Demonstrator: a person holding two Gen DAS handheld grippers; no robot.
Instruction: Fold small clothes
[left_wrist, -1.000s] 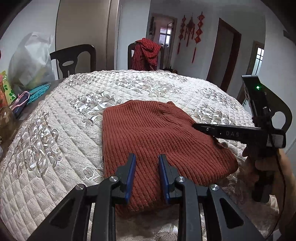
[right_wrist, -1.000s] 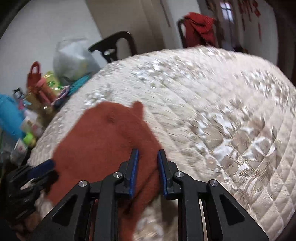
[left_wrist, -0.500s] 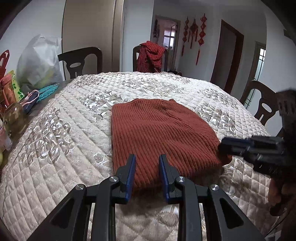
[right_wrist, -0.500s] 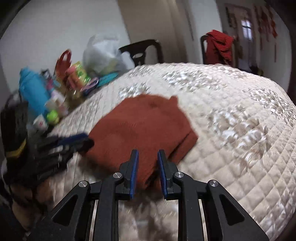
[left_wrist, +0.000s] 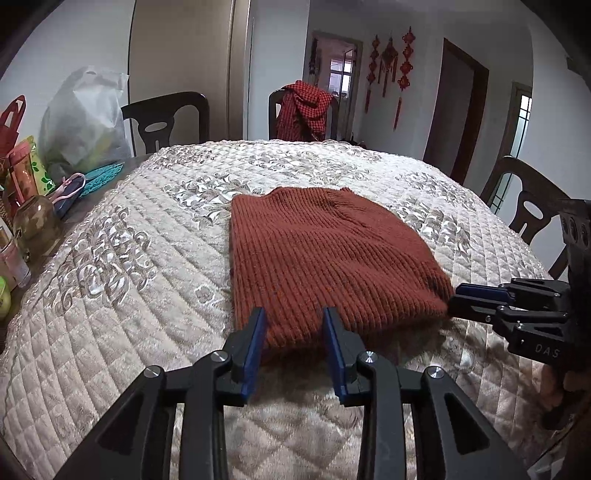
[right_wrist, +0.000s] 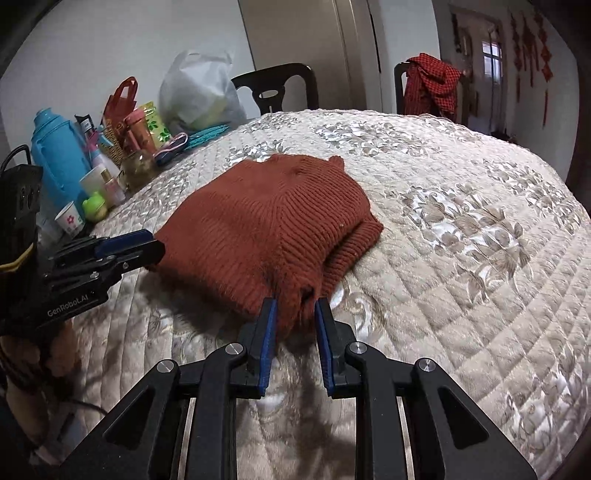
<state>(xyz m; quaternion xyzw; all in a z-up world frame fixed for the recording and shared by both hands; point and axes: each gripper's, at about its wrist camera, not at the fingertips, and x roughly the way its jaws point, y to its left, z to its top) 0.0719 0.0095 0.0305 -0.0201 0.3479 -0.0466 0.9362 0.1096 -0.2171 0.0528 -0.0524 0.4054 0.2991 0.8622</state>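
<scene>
A rust-red ribbed knit sweater (left_wrist: 325, 254) lies folded flat on the quilted table cover (left_wrist: 129, 258). My left gripper (left_wrist: 293, 321) is at the sweater's near edge. Its jaws are opening, with the hem between the blue pads and no visible press on it. Over at the near right corner (right_wrist: 295, 295) of the sweater, my right gripper (right_wrist: 295, 310) has its jaws apart, and the bunched knit corner lies between them. Each gripper shows in the other's view: the right gripper (left_wrist: 456, 299) at the sweater's right corner, the left gripper (right_wrist: 159, 247) at its left corner.
Bottles, cups, a blue flask (right_wrist: 59, 158) and bags (left_wrist: 81, 122) crowd the table's left side. Dark chairs (left_wrist: 166, 118) stand around the table, one draped with a red checked cloth (left_wrist: 303, 110). A hand (right_wrist: 55, 350) holds the left gripper.
Both grippers drew back toward the sweater's near edge. The right one swung off the top of the sweater to its near corner. The left jaws widened.
</scene>
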